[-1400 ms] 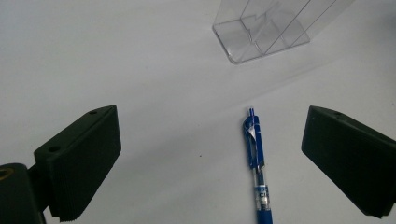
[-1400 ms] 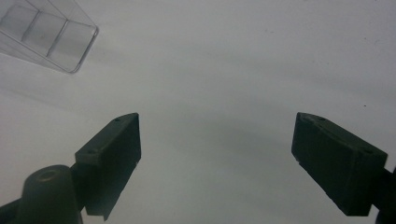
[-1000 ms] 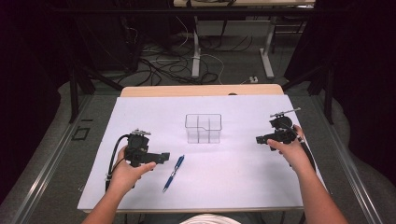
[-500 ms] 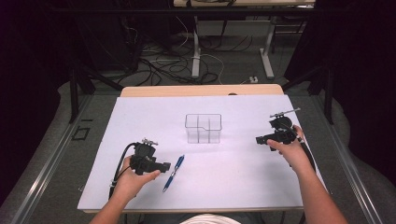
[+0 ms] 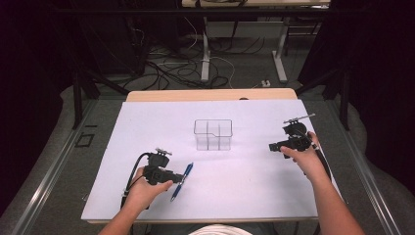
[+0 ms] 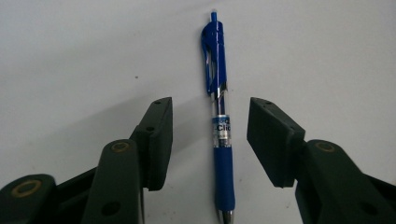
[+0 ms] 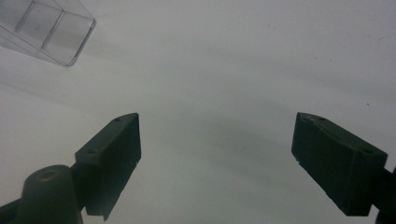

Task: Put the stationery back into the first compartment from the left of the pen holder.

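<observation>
A blue click pen (image 6: pixel 223 163) lies flat on the white table, its clip end pointing away from my left gripper (image 6: pixel 210 121). The jaws stand on either side of its barrel and have just been closing. A gap still shows between each pad and the pen, so nothing is gripped. From above, the pen (image 5: pixel 188 171) lies at the front left with my left gripper (image 5: pixel 179 178) over its middle. My right gripper (image 5: pixel 272 147) hovers at the right, open wide, with only bare table between its jaws (image 7: pixel 217 140).
A clear plastic box with compartments (image 5: pixel 212 134) stands at the table's middle and shows at the top left of the right gripper view (image 7: pixel 44 30). The white table surface (image 5: pixel 244 191) ends in a wooden strip at the back. Cables and stand legs lie on the floor beyond.
My left gripper has moved right and toward the front edge, down onto the pen, and its jaws have narrowed around the barrel. The right hand has stayed put.
</observation>
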`<state>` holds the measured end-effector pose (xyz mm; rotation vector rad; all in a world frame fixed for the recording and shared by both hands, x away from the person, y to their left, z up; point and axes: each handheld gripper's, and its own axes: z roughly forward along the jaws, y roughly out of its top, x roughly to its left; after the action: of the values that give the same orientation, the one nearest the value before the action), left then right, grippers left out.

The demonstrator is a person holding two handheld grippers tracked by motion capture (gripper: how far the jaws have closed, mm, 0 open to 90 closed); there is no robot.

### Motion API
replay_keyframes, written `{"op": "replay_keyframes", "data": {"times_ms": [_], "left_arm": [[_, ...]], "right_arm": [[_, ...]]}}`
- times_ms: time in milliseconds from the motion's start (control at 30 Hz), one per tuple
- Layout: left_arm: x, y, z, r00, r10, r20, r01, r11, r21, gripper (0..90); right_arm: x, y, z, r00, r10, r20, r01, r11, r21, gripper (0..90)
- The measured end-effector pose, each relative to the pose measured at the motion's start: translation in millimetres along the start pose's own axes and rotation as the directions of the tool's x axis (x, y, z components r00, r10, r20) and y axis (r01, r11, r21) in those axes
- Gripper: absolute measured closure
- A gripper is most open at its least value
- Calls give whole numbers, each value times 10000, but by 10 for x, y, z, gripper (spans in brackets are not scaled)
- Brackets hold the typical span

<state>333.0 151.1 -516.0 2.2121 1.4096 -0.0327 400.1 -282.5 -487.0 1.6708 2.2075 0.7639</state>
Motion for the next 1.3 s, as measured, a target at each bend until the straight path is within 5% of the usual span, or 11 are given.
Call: {"op": "replay_keyframes", "data": {"times_ms": [100, 533, 1300], "left_arm": [[4, 10, 21, 9993, -330, 187, 325, 9992, 228, 564], [-77, 5, 181, 9999, -170, 21, 167, 9954, 939, 663], [-95, 12, 218, 9989, -410, -208, 432, 9920, 1183, 785]], "right_arm": [[-6, -2, 3, 10000, 11, 12, -11, 10000, 6, 152], [-14, -2, -3, 10000, 66, 6, -66, 10000, -3, 152], [-26, -4, -6, 9999, 163, 15, -163, 9999, 52, 152]]}}
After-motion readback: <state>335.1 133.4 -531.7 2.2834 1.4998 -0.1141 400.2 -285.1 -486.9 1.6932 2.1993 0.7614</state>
